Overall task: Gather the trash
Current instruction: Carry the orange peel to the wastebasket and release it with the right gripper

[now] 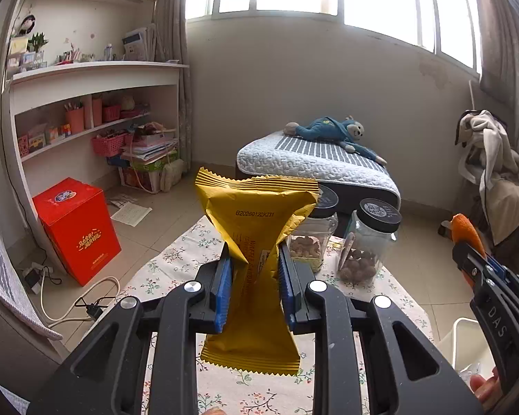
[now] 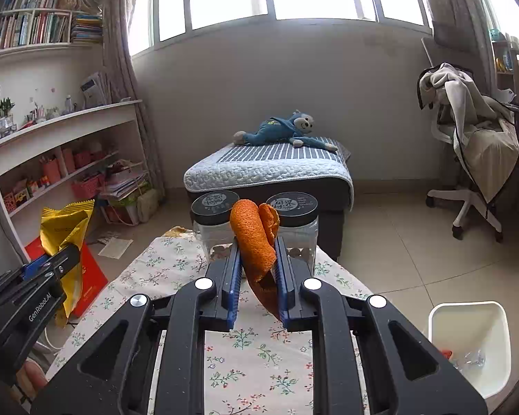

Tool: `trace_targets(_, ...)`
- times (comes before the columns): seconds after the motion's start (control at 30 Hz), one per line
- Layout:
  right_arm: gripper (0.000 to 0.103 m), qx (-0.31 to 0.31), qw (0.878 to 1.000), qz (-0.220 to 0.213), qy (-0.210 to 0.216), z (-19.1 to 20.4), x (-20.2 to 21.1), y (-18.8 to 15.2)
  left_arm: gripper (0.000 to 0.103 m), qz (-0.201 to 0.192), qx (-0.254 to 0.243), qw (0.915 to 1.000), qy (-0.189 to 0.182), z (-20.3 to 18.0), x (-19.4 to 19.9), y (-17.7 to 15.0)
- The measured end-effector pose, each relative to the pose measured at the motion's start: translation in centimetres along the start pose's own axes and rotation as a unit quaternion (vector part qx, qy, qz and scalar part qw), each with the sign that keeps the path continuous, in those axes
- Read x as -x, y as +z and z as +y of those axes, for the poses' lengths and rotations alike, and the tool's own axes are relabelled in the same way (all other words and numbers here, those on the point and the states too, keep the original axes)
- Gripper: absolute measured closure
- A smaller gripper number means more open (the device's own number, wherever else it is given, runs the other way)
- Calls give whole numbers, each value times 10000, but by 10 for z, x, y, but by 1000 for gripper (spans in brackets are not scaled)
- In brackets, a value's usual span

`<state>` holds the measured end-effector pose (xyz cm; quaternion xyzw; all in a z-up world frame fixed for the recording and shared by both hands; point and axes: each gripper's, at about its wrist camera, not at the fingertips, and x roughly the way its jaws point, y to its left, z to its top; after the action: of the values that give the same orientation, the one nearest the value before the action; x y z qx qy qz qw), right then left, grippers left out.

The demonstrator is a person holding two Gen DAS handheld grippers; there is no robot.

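Left gripper (image 1: 254, 269): bottom centre of left view, blue pads pinching yellow snack wrapper (image 1: 256, 242) at its waist; wrapper crumpled there, flares above and below, held clear of tablecloth.
Right gripper (image 2: 257, 268): bottom centre of right view, pads clamped on orange peel (image 2: 254, 238); peel sticks up past the tips, tail hangs below between the fingers.
Table: floral tablecloth (image 2: 238, 342) under both grippers, lower centre of frame.
Jars: two clear jars w/ black lids (image 2: 290, 204), far end of cloth, just behind the peel; nuts or similar inside.
Bin: white bin (image 2: 467, 311), lower right of right view, on the floor beside table; some scraps inside.
Background: bed w/ blue plush monkey (image 2: 280, 129) centre; shelves at left; red box (image 1: 76, 228) on floor, left of left view.
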<state>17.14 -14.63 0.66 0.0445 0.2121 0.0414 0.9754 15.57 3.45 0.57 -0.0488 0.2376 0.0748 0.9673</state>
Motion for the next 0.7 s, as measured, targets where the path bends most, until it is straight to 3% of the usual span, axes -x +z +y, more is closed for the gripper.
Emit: trace_targets(0.7,86,-117,9966,-272,-762,-74,41,7,78,-82,-402,9969,-665,-85,21,-10)
